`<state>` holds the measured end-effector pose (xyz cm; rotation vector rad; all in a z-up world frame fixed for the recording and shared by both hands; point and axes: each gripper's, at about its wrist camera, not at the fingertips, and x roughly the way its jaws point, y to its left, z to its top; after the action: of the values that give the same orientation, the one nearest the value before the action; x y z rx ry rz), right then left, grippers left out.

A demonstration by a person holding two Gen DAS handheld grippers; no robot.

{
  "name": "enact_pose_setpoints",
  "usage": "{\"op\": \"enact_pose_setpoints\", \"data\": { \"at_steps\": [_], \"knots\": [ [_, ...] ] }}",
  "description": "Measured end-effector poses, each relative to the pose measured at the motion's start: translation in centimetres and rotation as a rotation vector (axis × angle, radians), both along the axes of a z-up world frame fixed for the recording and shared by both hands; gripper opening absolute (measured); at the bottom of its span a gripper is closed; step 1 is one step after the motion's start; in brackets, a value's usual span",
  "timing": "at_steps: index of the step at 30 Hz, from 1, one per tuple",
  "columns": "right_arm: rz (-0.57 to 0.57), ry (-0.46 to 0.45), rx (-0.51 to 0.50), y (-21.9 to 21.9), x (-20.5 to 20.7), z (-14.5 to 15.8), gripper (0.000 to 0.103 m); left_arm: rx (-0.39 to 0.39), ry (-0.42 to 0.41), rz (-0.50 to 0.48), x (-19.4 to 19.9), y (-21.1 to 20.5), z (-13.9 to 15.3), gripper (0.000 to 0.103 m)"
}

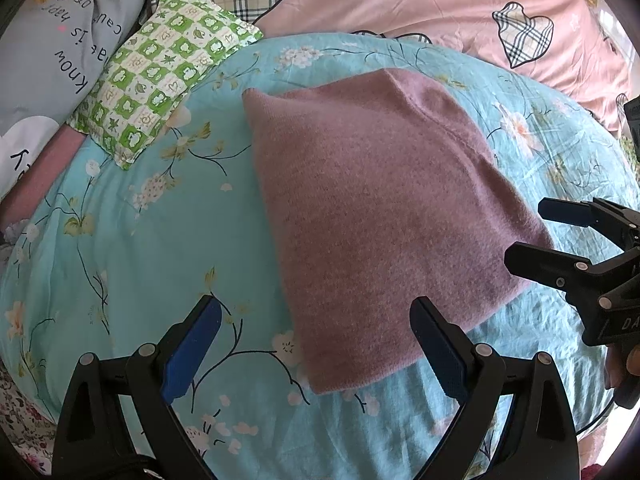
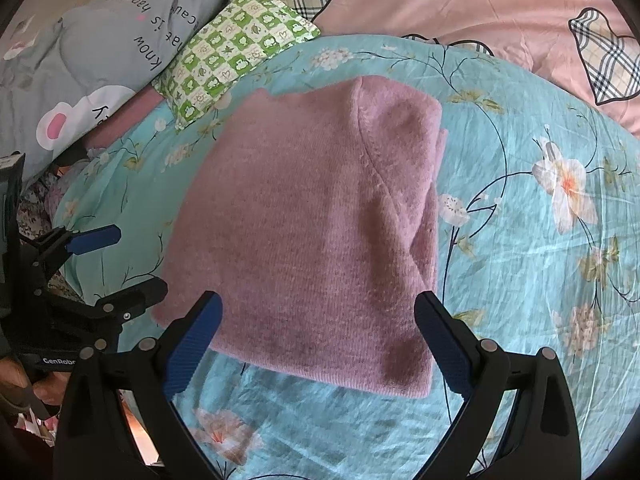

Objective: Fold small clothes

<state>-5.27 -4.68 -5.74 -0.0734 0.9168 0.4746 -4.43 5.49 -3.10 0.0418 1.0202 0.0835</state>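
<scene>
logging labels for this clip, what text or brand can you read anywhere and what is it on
"know", "is", "happ", "cau", "or" upside down on the grey pillow; the rest is cut off or creased.
"GenRobo" on the left gripper body, end hidden.
"DA" on the right gripper body, rest out of frame.
No text on the sweater, green pillow, floral sheet or pink quilt.

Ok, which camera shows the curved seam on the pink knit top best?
The right wrist view: the seam runs near the centre, lit and sharp, on the folded pink knit top. The left wrist view shows the same seam farther off, fainter, toward the top's far right side.
</scene>
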Motion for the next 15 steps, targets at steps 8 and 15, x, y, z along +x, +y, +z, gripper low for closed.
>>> {"op": "enact_pose_setpoints", "data": {
  "at_steps": [8,15],
  "knots": [
    [0.003,0.0,0.003,0.04,0.25,0.07,0.097,-0.004,-0.003,0.003,0.06,-0.01,0.13,0.096],
    [0.001,0.001,0.004,0.06,0.32,0.1,0.097,-0.004,-0.002,0.003,0.09,-0.08,0.15,0.096]
  ]
}}
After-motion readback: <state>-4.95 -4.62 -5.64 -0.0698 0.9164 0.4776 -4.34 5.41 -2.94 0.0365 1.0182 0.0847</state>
